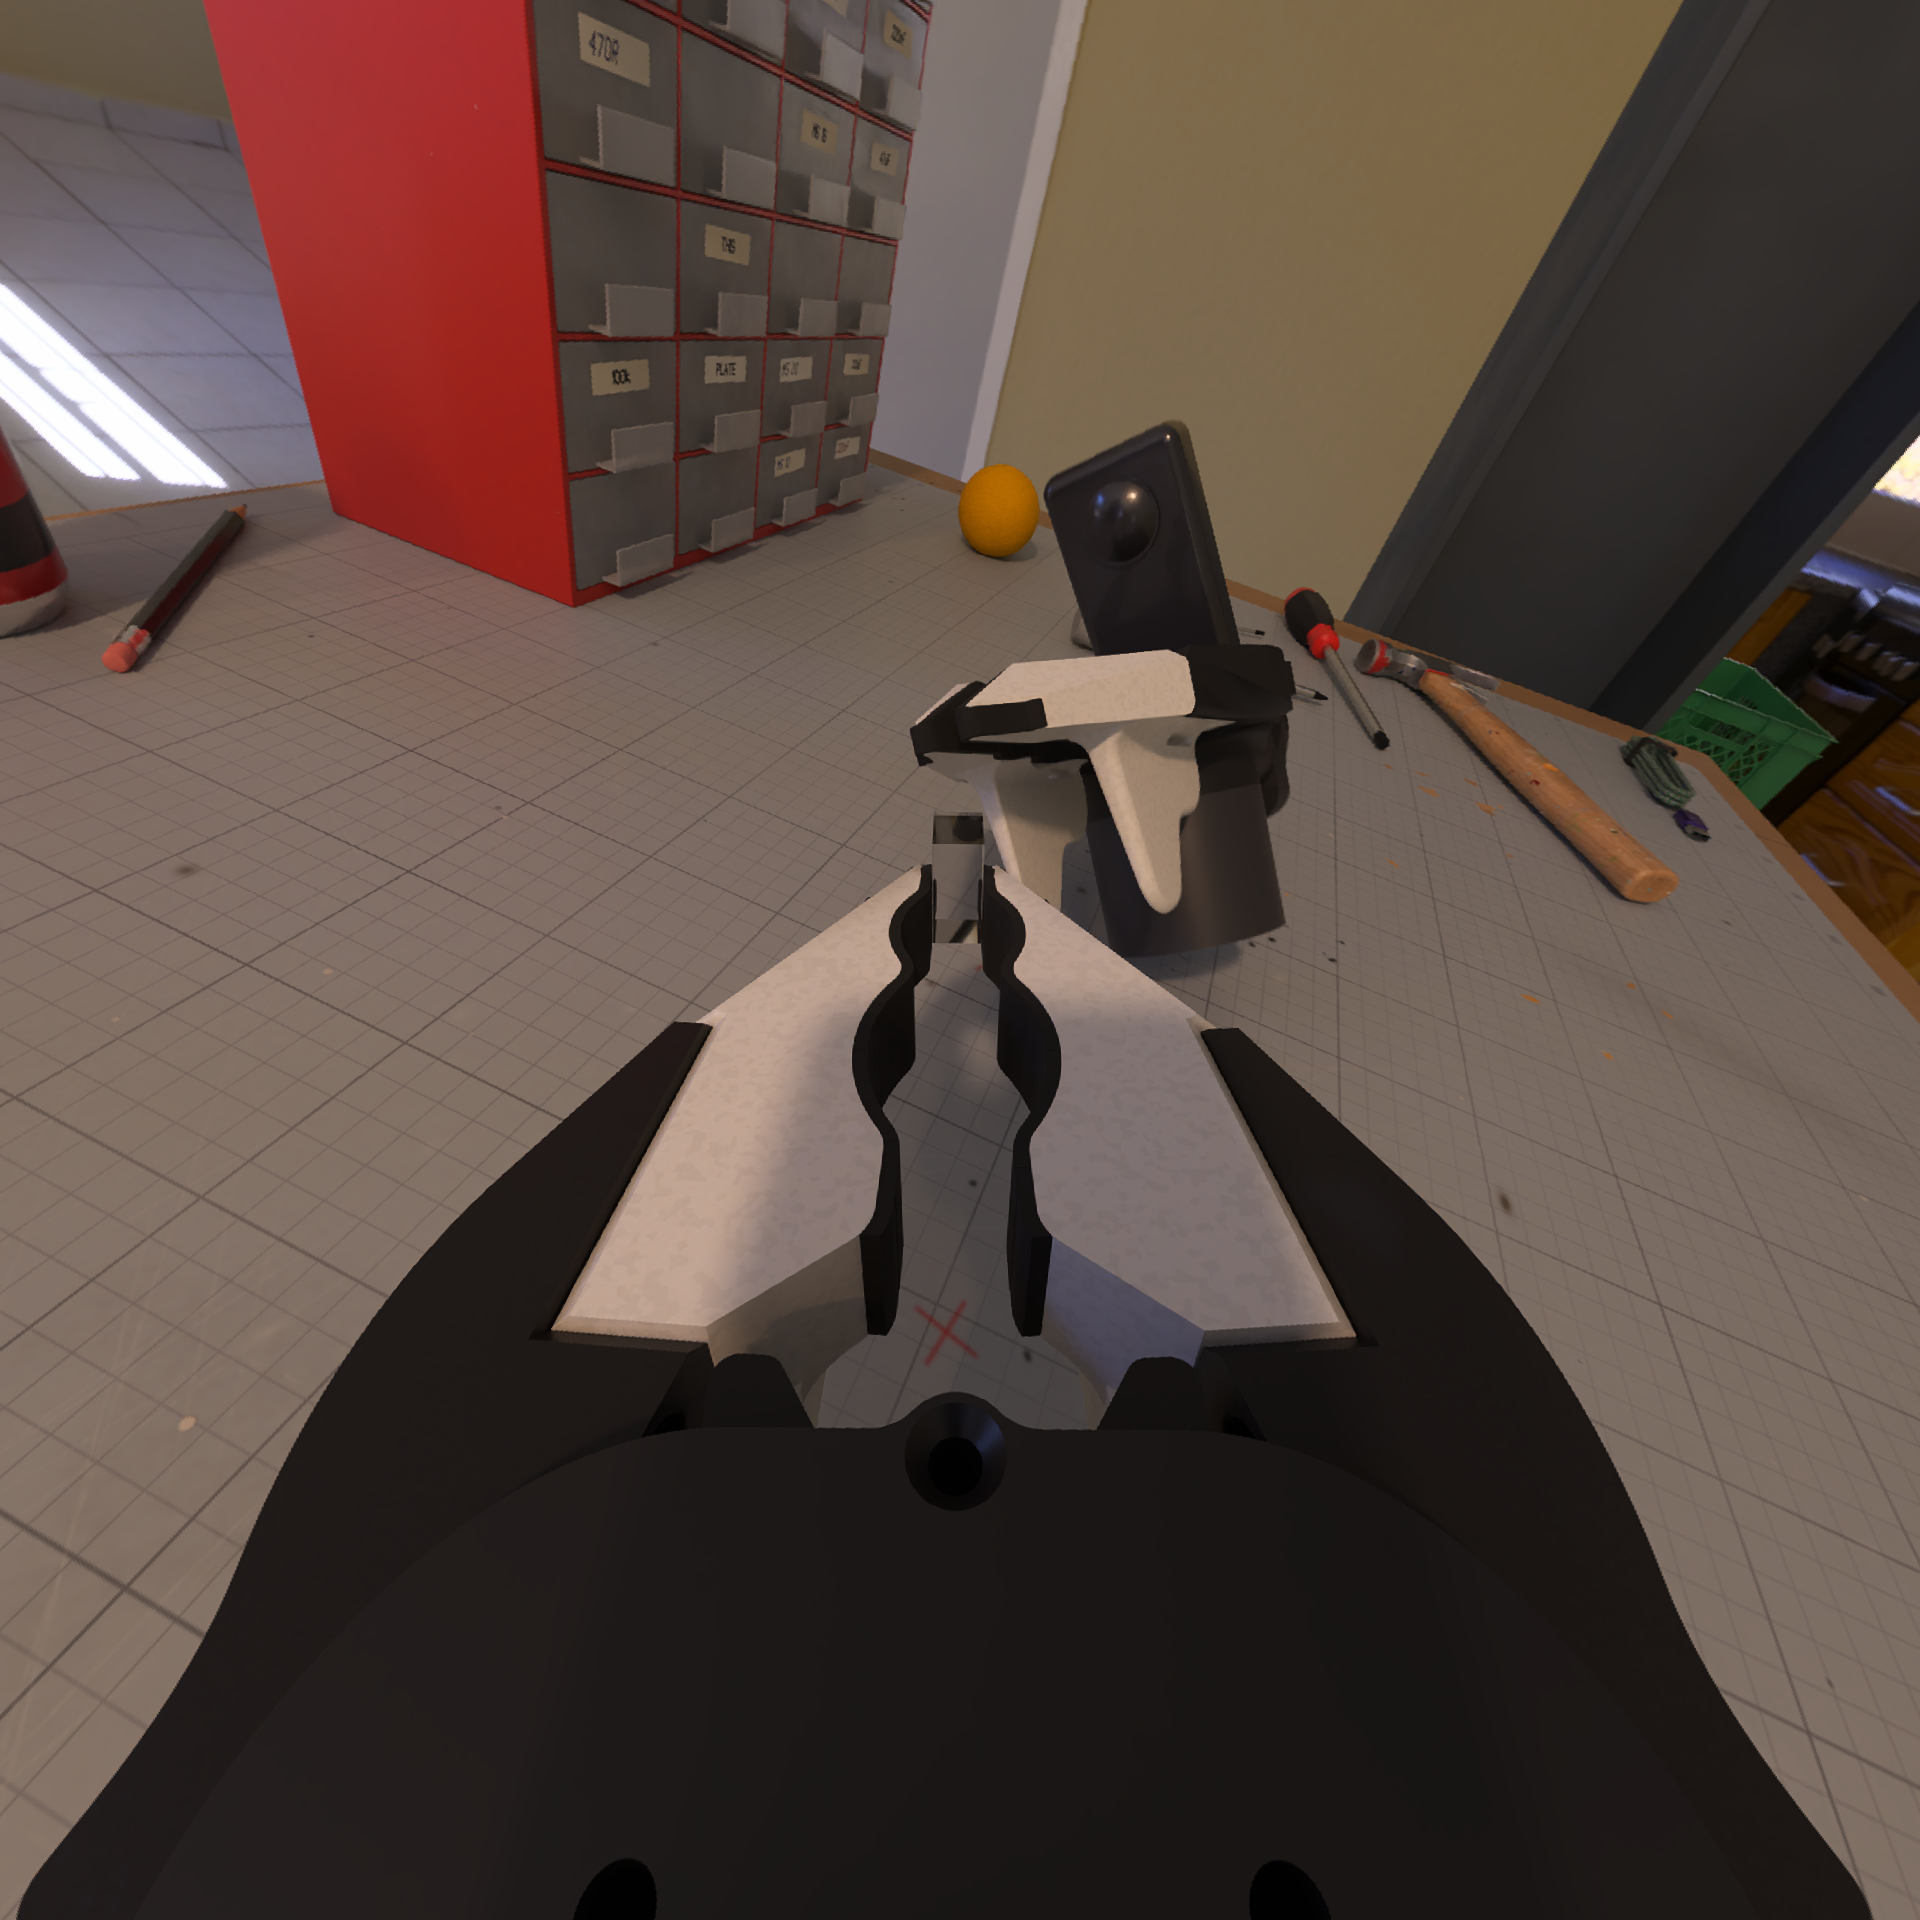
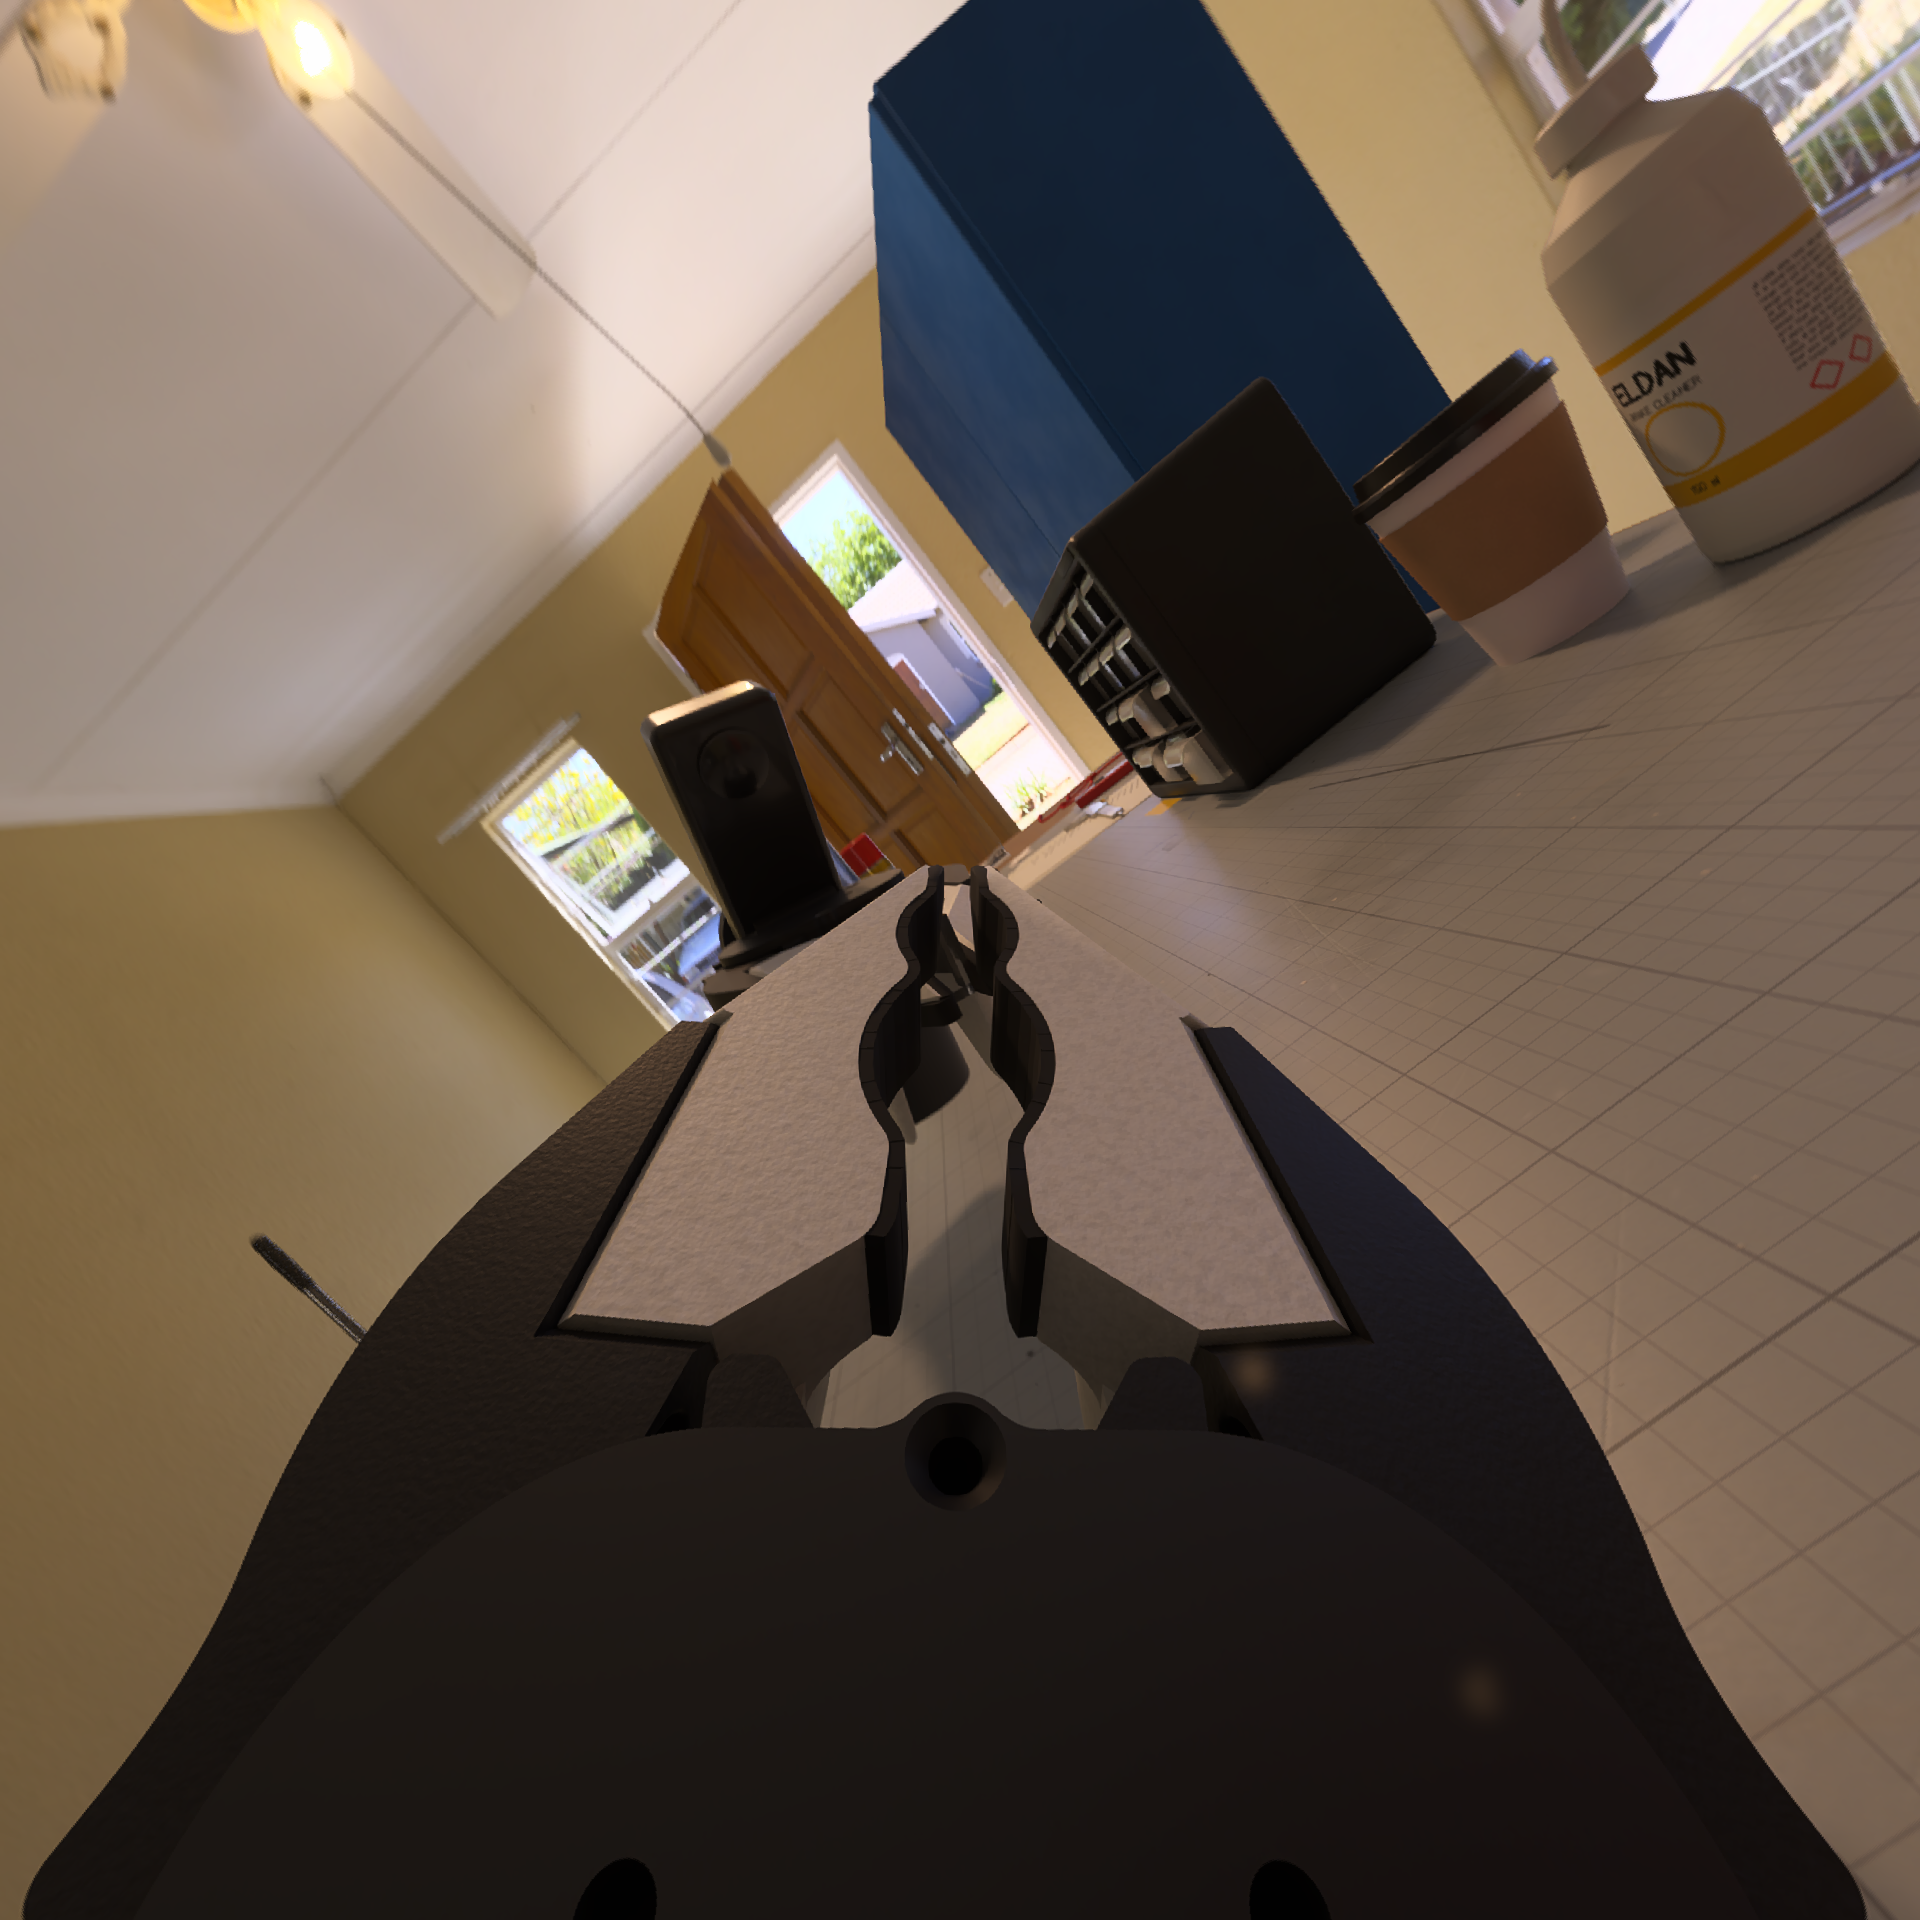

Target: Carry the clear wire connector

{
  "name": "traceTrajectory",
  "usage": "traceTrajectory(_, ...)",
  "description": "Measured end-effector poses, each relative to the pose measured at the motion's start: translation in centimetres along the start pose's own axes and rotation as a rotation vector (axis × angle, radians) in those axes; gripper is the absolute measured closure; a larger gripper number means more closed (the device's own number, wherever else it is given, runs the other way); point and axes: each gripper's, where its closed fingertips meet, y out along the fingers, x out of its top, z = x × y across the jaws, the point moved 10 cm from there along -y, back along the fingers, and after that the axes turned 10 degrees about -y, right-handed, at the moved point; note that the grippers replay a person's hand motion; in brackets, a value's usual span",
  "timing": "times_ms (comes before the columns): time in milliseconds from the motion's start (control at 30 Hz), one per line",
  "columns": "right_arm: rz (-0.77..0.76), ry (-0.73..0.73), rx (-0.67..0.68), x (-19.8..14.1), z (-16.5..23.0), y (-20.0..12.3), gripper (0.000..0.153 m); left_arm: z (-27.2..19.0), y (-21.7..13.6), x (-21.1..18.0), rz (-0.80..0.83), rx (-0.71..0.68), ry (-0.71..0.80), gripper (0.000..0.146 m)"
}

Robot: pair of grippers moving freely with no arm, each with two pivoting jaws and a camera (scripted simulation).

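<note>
My left gripper (image 1: 958, 883) is shut on the clear wire connector (image 1: 956, 862), a small see-through block pinched upright between the fingertips and held above the grey grid mat (image 1: 416, 935). My right gripper (image 1: 930, 740) lies on its side just beyond and above the connector, apart from it, with its tips together. In the right wrist view the right gripper (image 2: 958, 883) has its jaws nearly closed with nothing clearly between them. The left gripper's black body (image 2: 732, 800) stands right behind the tips. The connector is hidden in that view.
A red drawer cabinet (image 1: 540, 291) stands far left with a pencil (image 1: 177, 587) beside it. An orange ball (image 1: 997, 509), a screwdriver (image 1: 1335, 665), a hammer (image 1: 1517, 764) and the table's right edge (image 1: 1829, 914) lie beyond. A black organiser (image 2: 1236, 613), a coffee cup (image 2: 1496, 520) and a white bottle (image 2: 1725, 312) stand far right.
</note>
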Motion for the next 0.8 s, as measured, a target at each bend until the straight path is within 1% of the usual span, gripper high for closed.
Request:
traceTrajectory(167,0.074,-0.141,-0.009,1.1,0.4,-0.5,0.142,-0.1,-1.6,-0.2,0.019,0.005,0.008,0.138)
traceTrajectory(267,0.155,-0.23,-0.067,1.5,0.9,-0.6,0.135,-0.1,-2.5,-0.6,0.041,0.022,0.013,0.138)
traceTrajectory(333,0.226,-0.327,-0.112,1.6,1.5,-0.2,0.127,0.0,-3.1,-0.9,0.051,0.037,0.01,0.138)
traceTrajectory(433,0.313,-0.508,-0.163,1.2,3.1,1.1,0.119,0.1,-3.8,-1.3,0.063,0.049,0.003,0.138)
traceTrajectory(533,0.374,-0.653,-0.213,0.2,3.9,2.2,0.117,0.3,-4.5,-1.4,0.094,0.032,-0.008,0.138)
traceTrajectory(600,0.367,-0.683,-0.176,-0.3,3.9,2.4,0.118,0.4,-4.9,-1.5,0.124,0.026,-0.001,0.138)
traceTrajectory(667,0.375,-0.629,-0.098,-0.5,3.7,2.4,0.119,0.4,-5.4,-1.6,0.151,0.022,0.019,0.138)
traceTrajectory(733,0.436,-0.59,-0.032,-0.5,3.5,2.2,0.119,0.5,-5.8,-1.8,0.171,0.002,0.033,0.138)
traceTrajectory(800,0.525,-0.612,0.032,-0.3,3.5,1.7,0.117,0.6,-5.9,-1.9,0.208,-0.031,0.04,0.138)
